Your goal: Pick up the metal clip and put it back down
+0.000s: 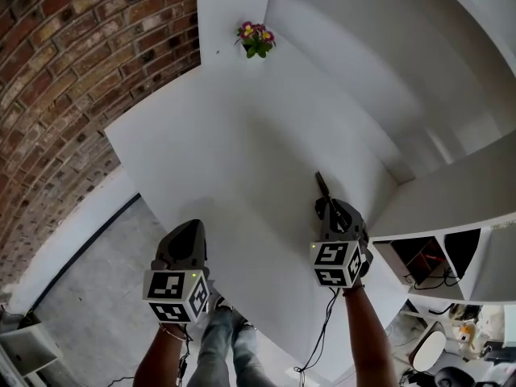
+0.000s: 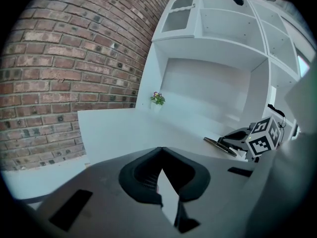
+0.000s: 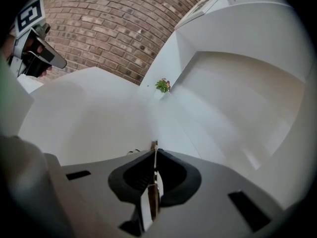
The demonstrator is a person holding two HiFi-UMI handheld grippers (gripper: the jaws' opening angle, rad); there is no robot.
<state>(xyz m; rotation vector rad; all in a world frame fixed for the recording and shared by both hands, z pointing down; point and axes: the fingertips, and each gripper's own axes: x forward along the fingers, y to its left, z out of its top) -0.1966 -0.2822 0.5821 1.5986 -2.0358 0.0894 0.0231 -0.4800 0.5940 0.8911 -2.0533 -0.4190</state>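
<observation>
Right gripper [image 1: 325, 203] jaws are clamping the metal clip [image 1: 322, 184] at lower right of the frame, low over the bench [image 1: 242, 135], left gripper [image 1: 192, 226] idling closed and empty at lower left; lowering it flat before releasing is looking safest.

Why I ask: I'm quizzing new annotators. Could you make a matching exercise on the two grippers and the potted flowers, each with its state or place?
Things:
1. left gripper
2. right gripper
3. potted flowers

States or places:
A. at the far end of the white table
B. shut on the metal clip
C. shut, nothing between the jaws

Pairs: 1-C, 2-B, 3-A.
</observation>
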